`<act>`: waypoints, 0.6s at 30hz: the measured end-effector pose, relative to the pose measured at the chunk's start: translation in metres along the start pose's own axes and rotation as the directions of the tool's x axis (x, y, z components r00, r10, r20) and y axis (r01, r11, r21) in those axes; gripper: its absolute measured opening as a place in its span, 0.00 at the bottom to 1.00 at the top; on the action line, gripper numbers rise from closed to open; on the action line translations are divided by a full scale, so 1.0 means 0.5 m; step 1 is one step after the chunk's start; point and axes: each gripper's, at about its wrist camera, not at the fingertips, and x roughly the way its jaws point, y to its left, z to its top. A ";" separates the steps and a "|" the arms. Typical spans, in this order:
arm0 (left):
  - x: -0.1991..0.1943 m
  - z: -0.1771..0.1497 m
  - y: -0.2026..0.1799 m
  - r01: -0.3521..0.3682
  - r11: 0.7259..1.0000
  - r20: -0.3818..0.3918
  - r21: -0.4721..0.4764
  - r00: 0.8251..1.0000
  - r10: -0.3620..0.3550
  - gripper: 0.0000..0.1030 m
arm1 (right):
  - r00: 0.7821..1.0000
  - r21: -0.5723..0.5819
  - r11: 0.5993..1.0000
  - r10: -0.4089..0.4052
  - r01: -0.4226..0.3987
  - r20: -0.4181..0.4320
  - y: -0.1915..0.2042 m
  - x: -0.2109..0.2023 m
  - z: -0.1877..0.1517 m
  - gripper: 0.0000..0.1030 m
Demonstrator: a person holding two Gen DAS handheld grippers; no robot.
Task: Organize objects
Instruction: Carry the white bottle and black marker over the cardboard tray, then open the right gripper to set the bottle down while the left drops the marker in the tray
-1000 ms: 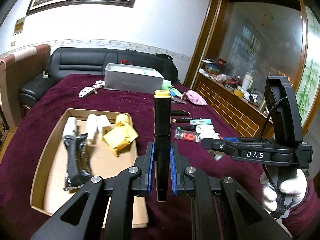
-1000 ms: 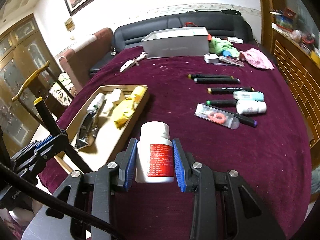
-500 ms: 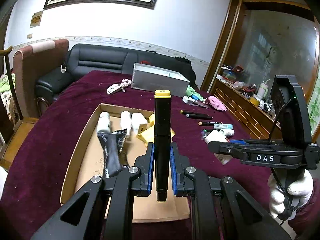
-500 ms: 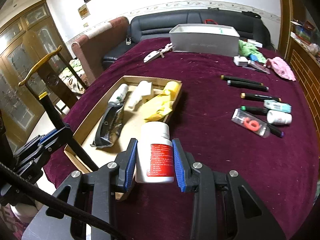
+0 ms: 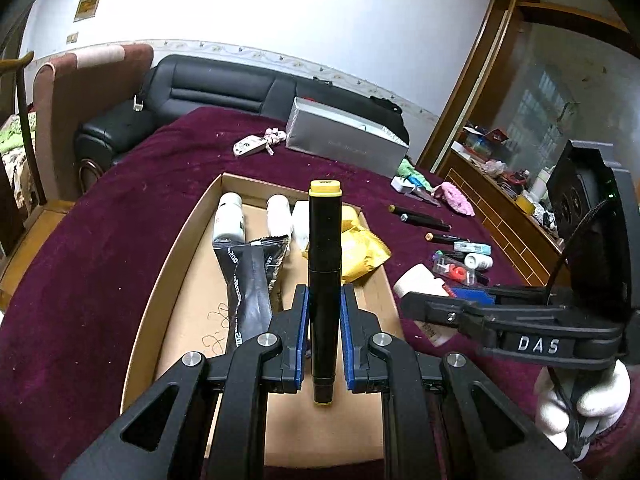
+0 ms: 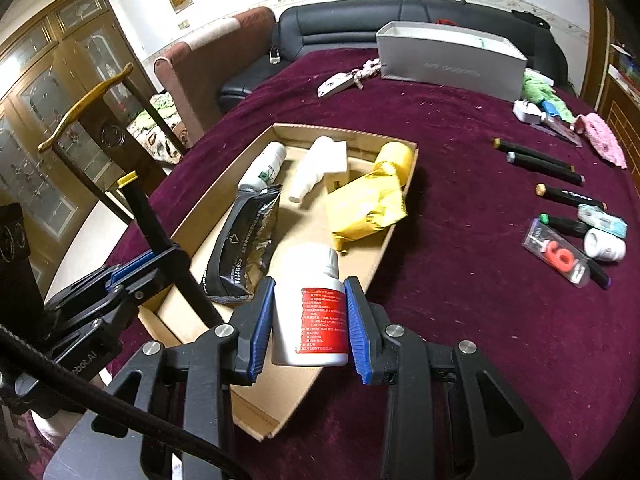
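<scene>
My left gripper (image 5: 323,336) is shut on a black marker with a yellow cap (image 5: 324,264), held upright over the near end of the cardboard tray (image 5: 180,240). My right gripper (image 6: 310,326) is shut on a white bottle with a red label (image 6: 310,300), held over the tray's near right edge (image 6: 384,256). The tray holds a black pouch (image 6: 244,248), a yellow packet (image 6: 364,204), white bottles (image 6: 264,168) and a yellow roll (image 6: 396,156). In the right wrist view the left gripper (image 6: 132,280) and its marker (image 6: 148,216) show at the left.
On the maroon cloth to the right lie several black markers (image 6: 540,162), a small white bottle (image 6: 604,244), a clear packet with a red item (image 6: 558,254) and a teal case (image 6: 602,220). A grey box (image 6: 448,58), keys (image 6: 340,82) and a pink cloth (image 6: 600,136) lie at the back.
Both grippers have moved left over the tray with their loads still held; the tray now sits centred under them and looms larger.
</scene>
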 end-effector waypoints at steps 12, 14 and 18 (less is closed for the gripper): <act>0.076 0.000 0.005 -0.020 1.000 -0.089 0.009 0.996 0.021 0.11 | 0.998 -0.002 1.000 -0.001 0.001 -0.065 0.006 0.087 0.010 0.31; 0.084 0.000 0.005 -0.033 0.999 -0.096 0.016 0.995 0.035 0.11 | 0.998 0.002 1.000 -0.004 0.004 -0.070 0.001 0.095 0.013 0.31; 0.097 -0.004 0.002 -0.066 0.997 -0.112 0.029 0.991 0.069 0.11 | 0.997 0.012 1.000 -0.004 0.005 -0.079 -0.008 0.112 0.018 0.31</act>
